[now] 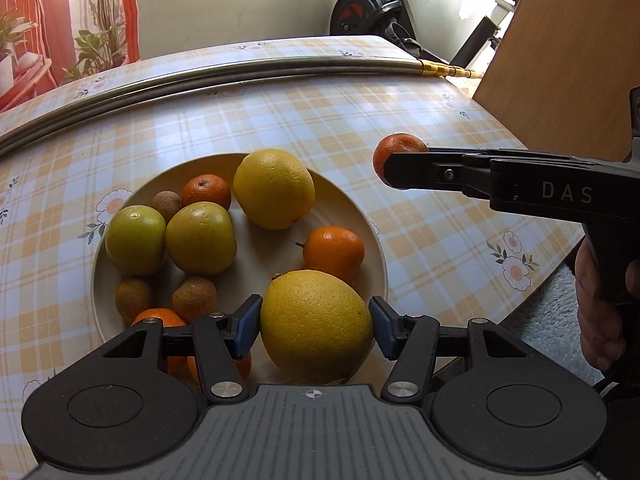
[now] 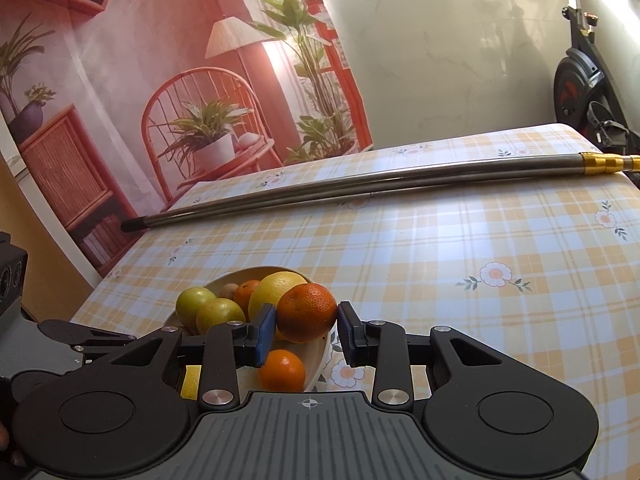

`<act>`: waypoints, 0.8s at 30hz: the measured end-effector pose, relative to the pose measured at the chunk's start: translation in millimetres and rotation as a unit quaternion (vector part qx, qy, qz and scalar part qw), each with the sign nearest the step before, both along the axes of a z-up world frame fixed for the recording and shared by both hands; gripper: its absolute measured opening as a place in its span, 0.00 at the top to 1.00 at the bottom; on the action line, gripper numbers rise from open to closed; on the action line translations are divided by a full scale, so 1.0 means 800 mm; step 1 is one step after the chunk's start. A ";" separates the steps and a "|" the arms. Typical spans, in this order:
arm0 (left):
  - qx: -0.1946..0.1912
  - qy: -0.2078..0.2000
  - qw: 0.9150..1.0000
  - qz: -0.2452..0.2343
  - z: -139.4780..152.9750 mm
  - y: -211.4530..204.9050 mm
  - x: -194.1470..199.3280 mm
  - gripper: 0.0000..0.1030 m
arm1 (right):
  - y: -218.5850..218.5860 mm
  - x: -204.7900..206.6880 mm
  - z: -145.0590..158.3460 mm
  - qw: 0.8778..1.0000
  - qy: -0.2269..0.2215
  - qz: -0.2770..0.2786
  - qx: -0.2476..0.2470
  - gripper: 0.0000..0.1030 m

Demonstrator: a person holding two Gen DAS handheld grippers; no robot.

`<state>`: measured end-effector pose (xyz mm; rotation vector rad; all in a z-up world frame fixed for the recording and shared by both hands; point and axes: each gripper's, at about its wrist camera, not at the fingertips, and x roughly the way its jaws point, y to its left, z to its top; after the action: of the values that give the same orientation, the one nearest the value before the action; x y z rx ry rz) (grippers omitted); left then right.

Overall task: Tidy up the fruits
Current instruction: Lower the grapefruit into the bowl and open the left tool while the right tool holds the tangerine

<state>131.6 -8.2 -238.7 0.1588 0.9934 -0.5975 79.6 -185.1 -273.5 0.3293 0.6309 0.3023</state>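
A cream bowl (image 1: 372,240) on the checked tablecloth holds two green apples (image 1: 136,240), a large yellow citrus (image 1: 274,188), several tangerines (image 1: 334,254) and small brown fruits (image 1: 194,298). My left gripper (image 1: 316,326) is shut on a second large yellow citrus (image 1: 316,324) at the bowl's near edge. My right gripper (image 2: 306,330) is shut on a tangerine (image 2: 307,312) and holds it above the table just right of the bowl (image 2: 320,354). The right gripper also shows in the left wrist view (image 1: 404,166), with its tangerine (image 1: 394,146).
A long metal pole (image 2: 360,184) with a gold end lies across the far part of the table. A wooden board (image 1: 568,60) stands at the right edge. An exercise bike (image 1: 372,4) stands behind the table. The table edge runs close at the right (image 1: 540,280).
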 end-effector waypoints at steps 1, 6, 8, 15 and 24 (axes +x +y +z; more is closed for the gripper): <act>0.001 0.003 1.000 0.000 -0.001 0.000 0.001 0.42 | 0.000 0.000 0.000 1.000 0.000 0.000 0.000 0.70; -0.002 0.013 1.000 0.008 -0.006 0.005 0.003 0.41 | 0.001 0.001 -0.001 1.000 0.002 0.001 -0.001 0.70; -0.002 0.013 1.000 0.008 -0.006 0.005 0.003 0.41 | 0.003 0.001 -0.002 1.000 0.003 0.002 -0.002 0.70; -0.018 0.002 1.000 0.024 0.004 0.014 0.000 0.41 | 0.005 0.002 -0.003 1.000 0.005 0.003 -0.003 0.70; -0.096 -0.029 0.988 0.115 0.038 0.064 -0.002 0.41 | 0.010 0.007 -0.007 1.000 0.014 0.014 0.004 0.70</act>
<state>130.0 43.2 -208.1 -0.1086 0.8770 -0.4703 85.3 -177.4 -278.8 0.3341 0.6625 0.3270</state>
